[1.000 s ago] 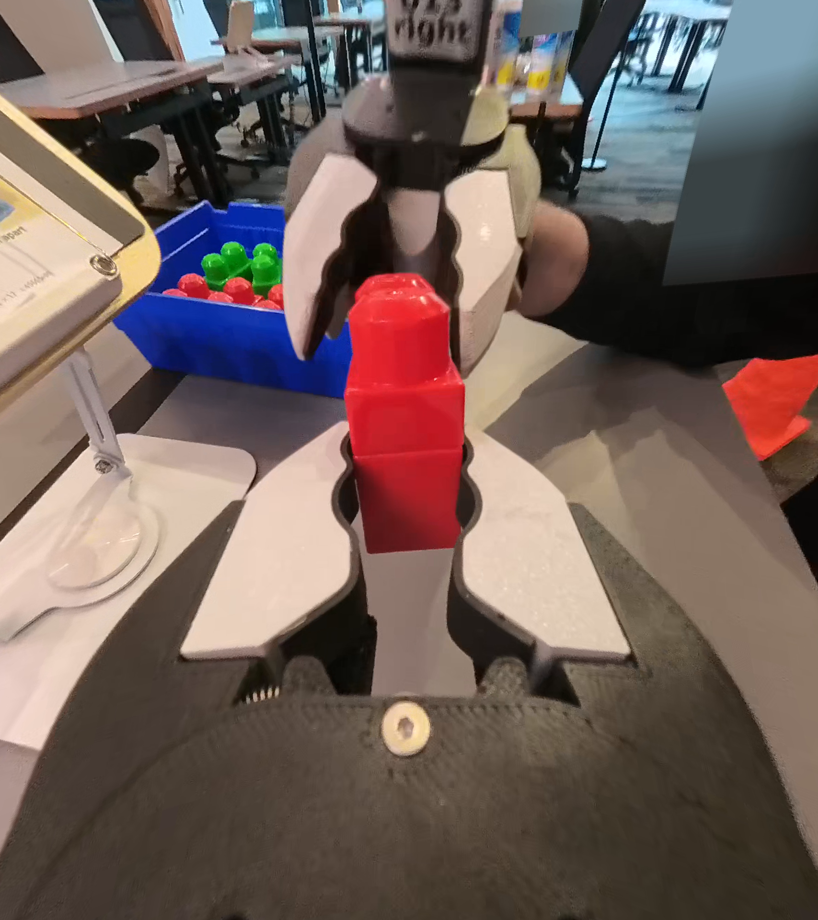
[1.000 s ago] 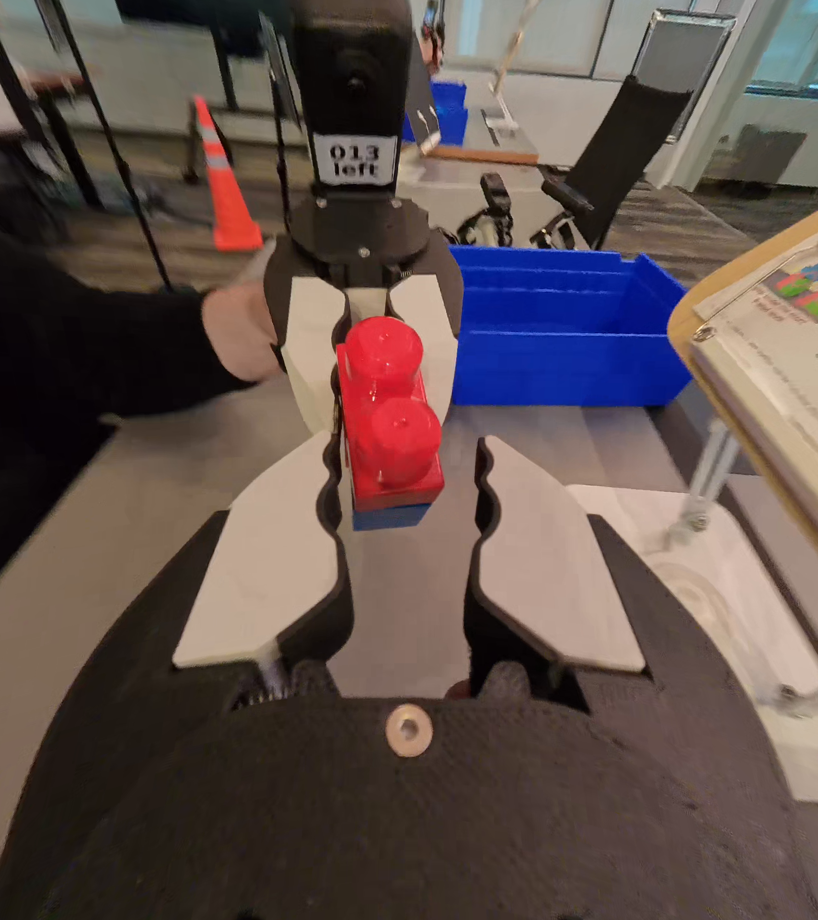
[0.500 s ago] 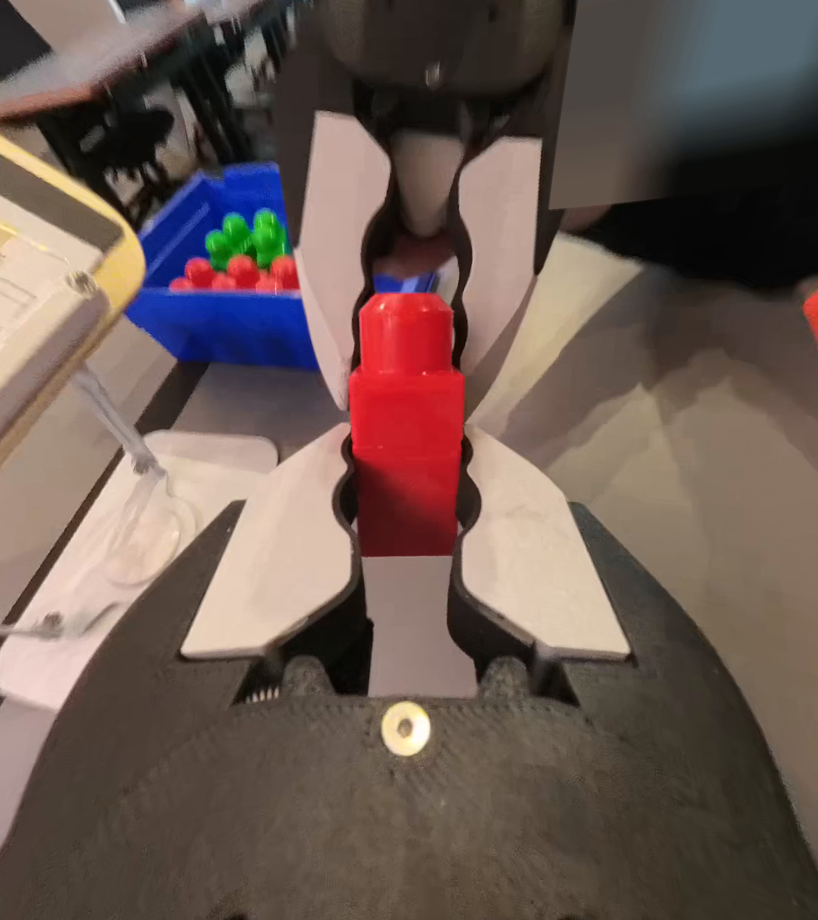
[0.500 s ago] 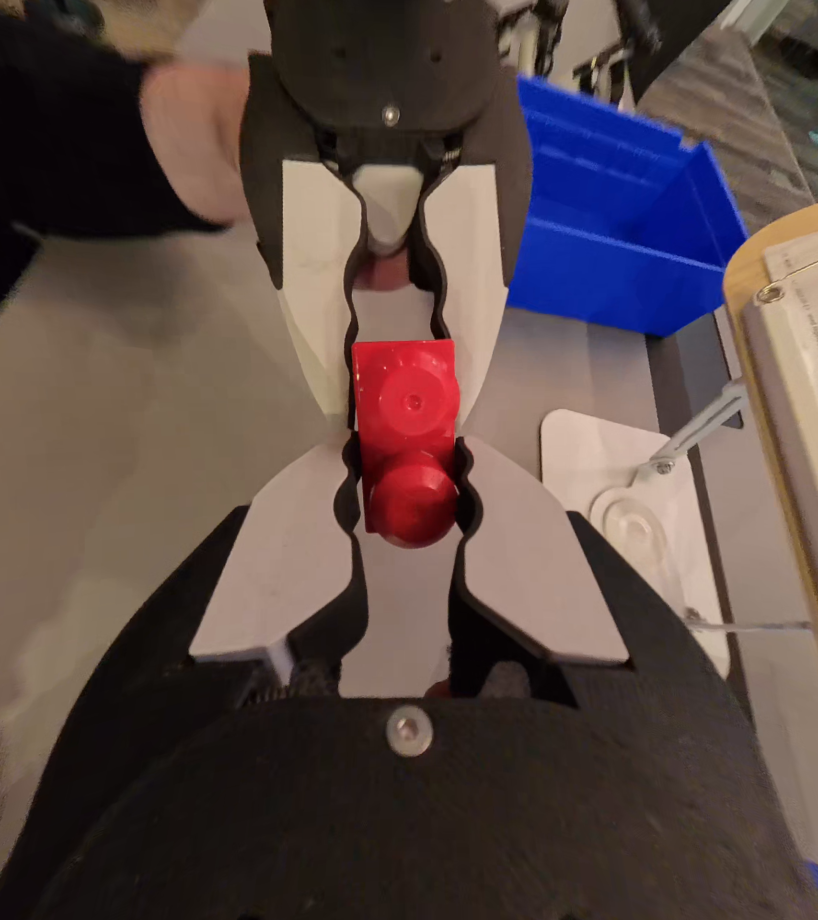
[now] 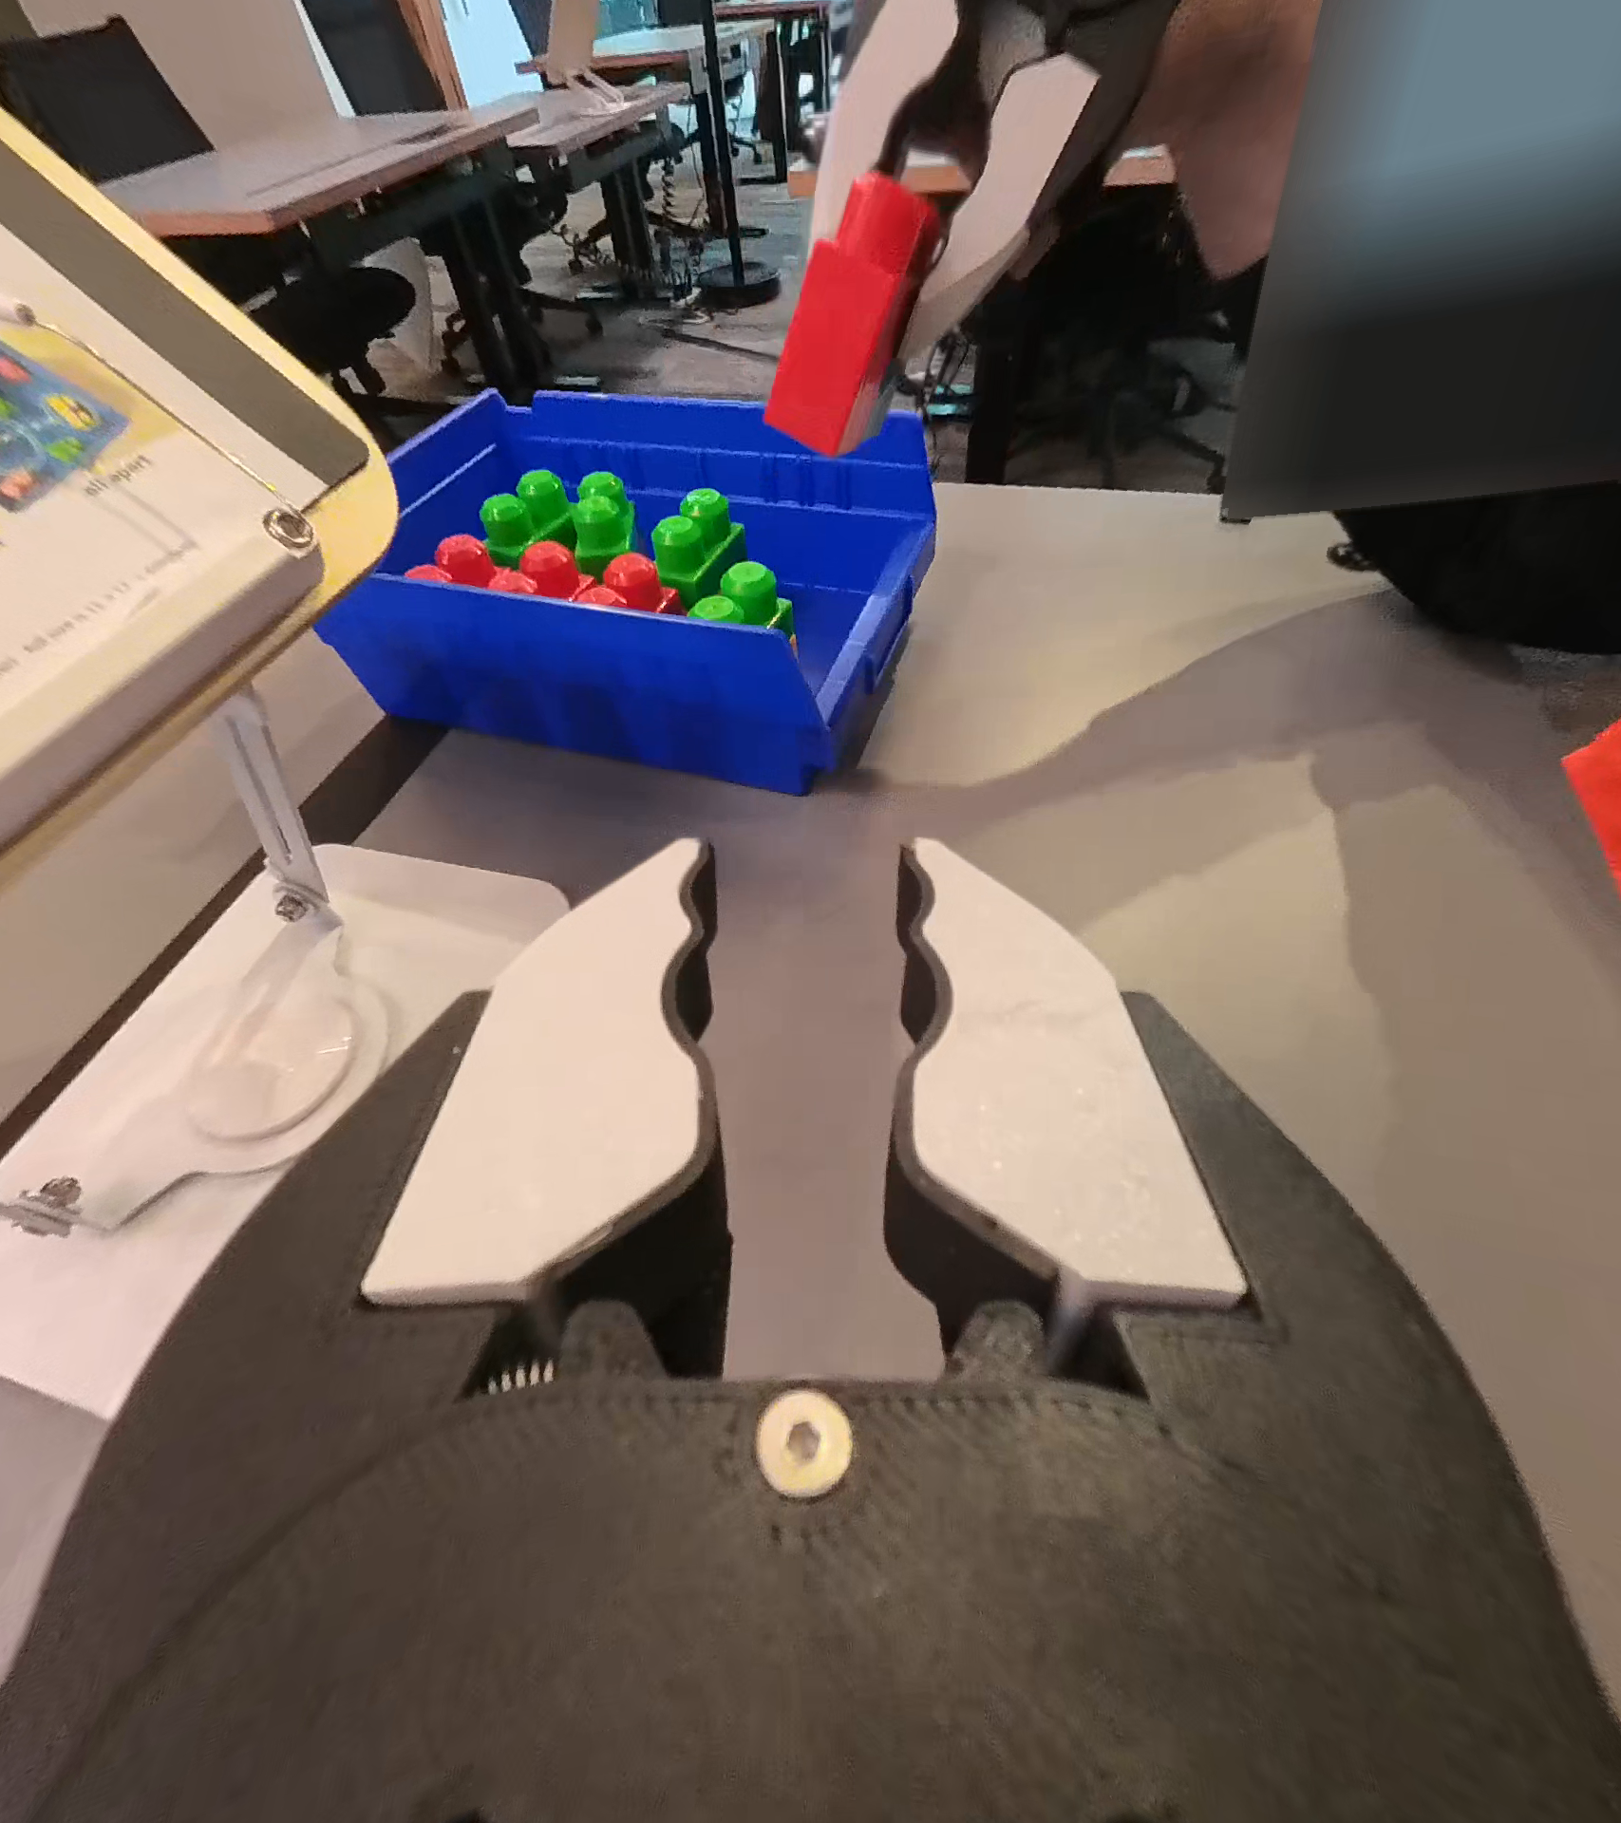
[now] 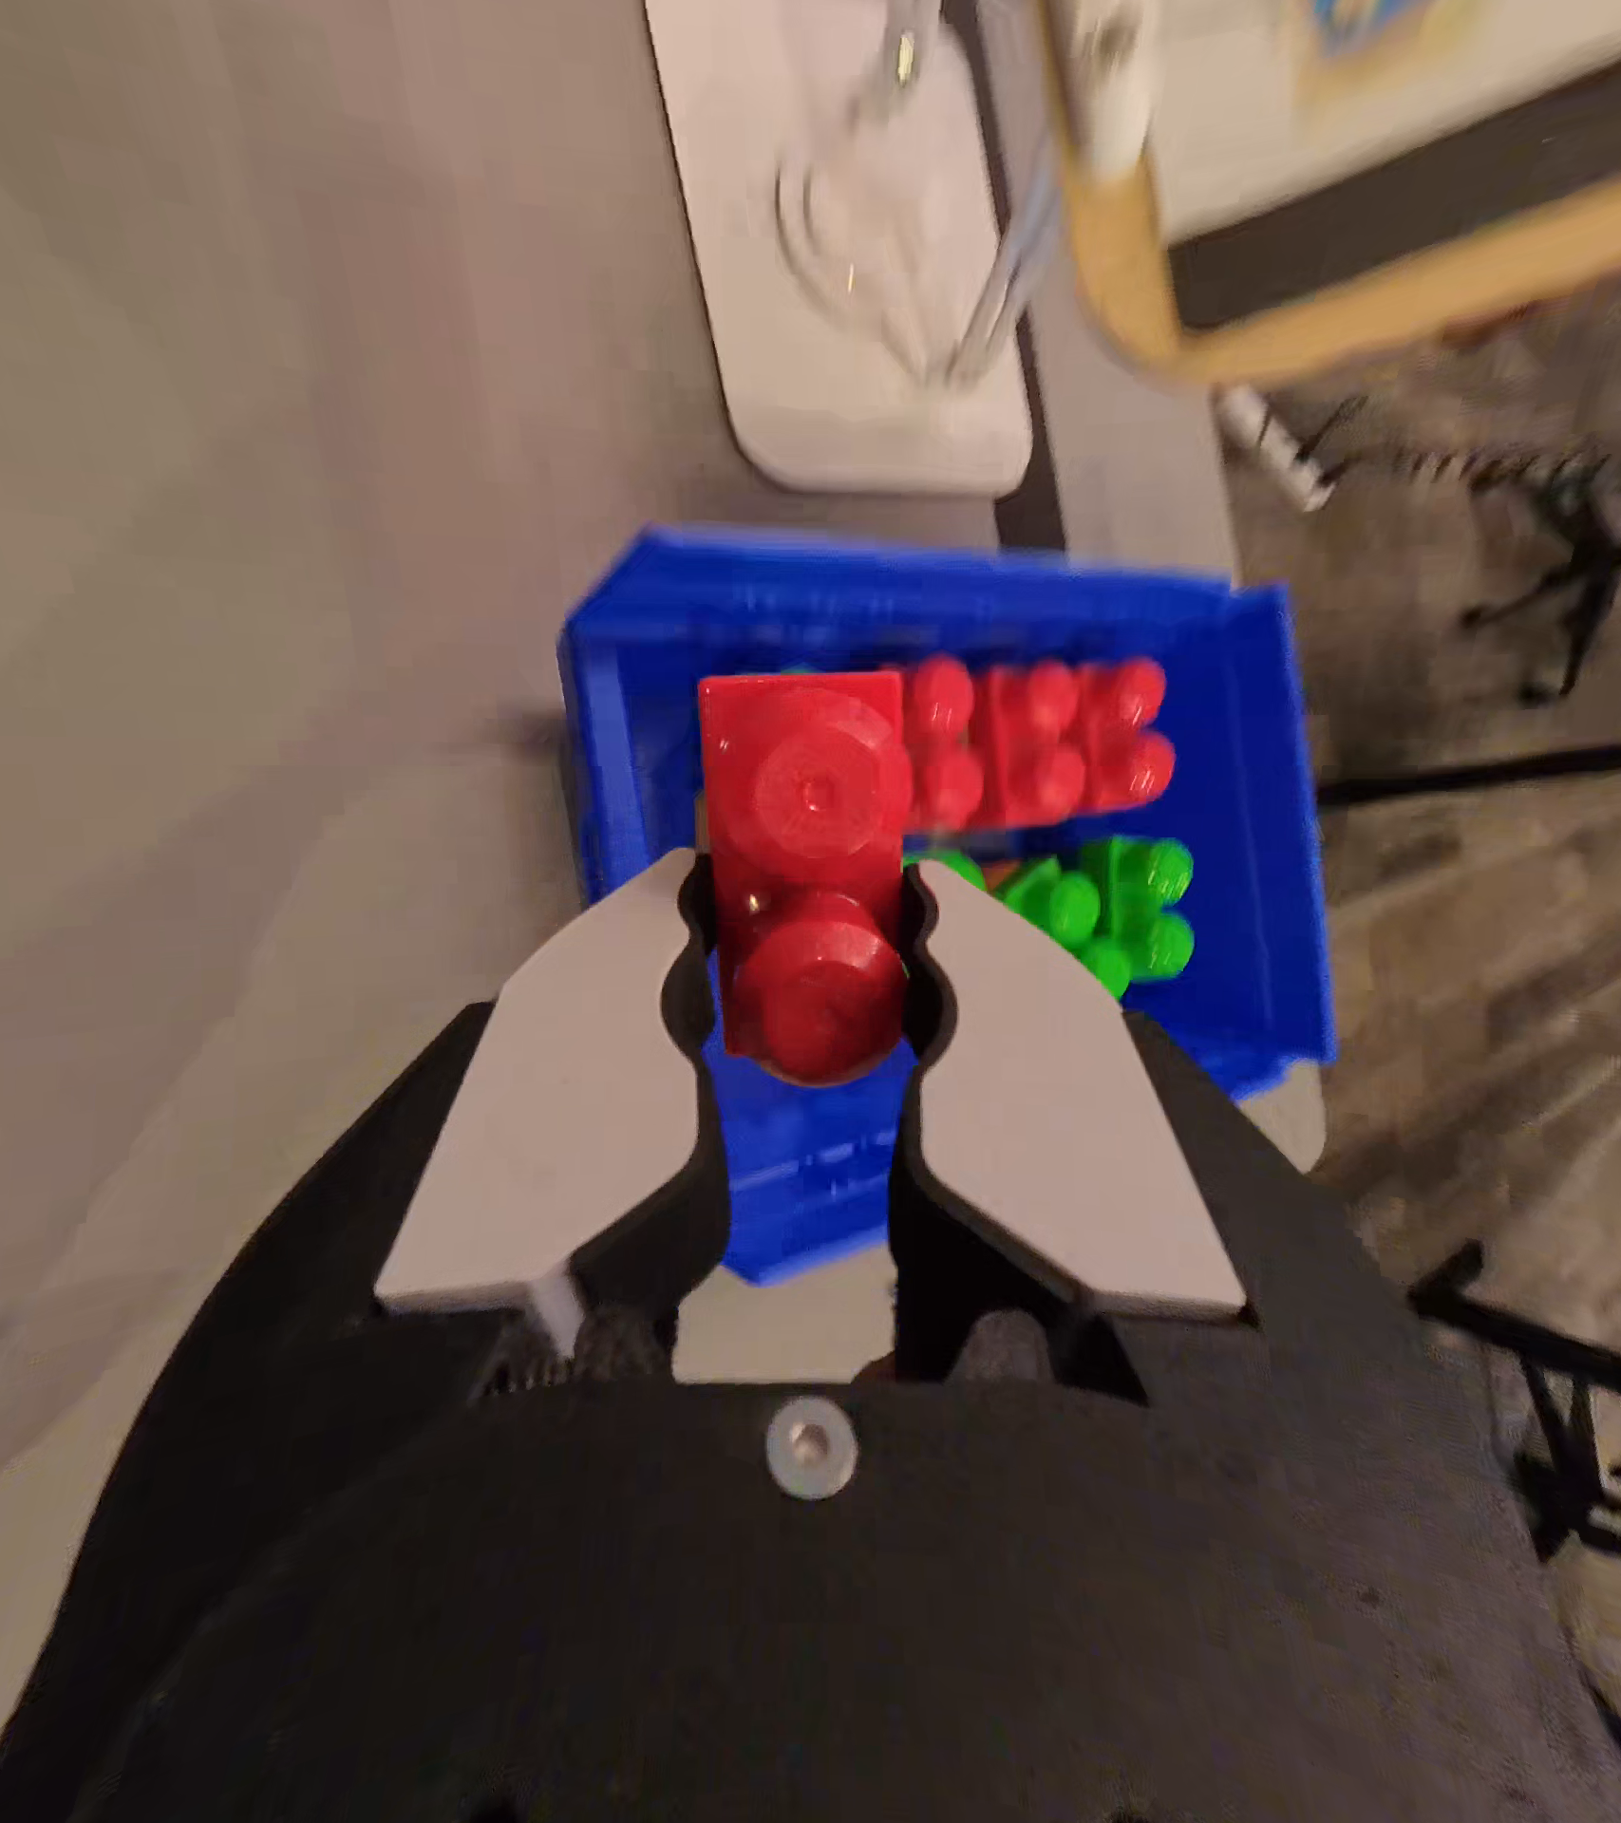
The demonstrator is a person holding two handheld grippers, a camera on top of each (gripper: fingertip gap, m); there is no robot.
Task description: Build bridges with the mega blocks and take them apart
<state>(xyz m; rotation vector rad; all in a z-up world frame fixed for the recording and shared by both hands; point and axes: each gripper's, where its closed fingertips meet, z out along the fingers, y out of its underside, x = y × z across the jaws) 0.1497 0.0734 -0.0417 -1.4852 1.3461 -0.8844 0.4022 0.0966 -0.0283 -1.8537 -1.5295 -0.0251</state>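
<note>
The left gripper (image 5: 806, 878) is seen low over the grey table (image 5: 1280, 888), jaws parted, nothing between the pads but bare tabletop. To its far left a blue bin (image 5: 609, 691) is noted, holding green blocks (image 5: 589, 518) and red blocks (image 5: 540, 567) in rows, studs up.

Further right and higher, the right gripper (image 6: 806, 888) is clamped on a red block (image 6: 806, 848); both pads are seen pressed on its long side faces, around the near stud. The block is held in the air above the bin's far right corner.

Handling, as judged: hollow moulded plastic, light, stiff, not fragile. The faces are glossy, so some slip is possible under a loose pinch; the flat side walls are the place to be gripped, not the rounded studs.

Orientation: a two-stud block, long axis running along the fingers and away from the right gripper. In the left wrist view it is seen tilted, free end down toward the bin. The right wrist view is motion-blurred, so the exact tilt is probably best left unrecorded.
</note>
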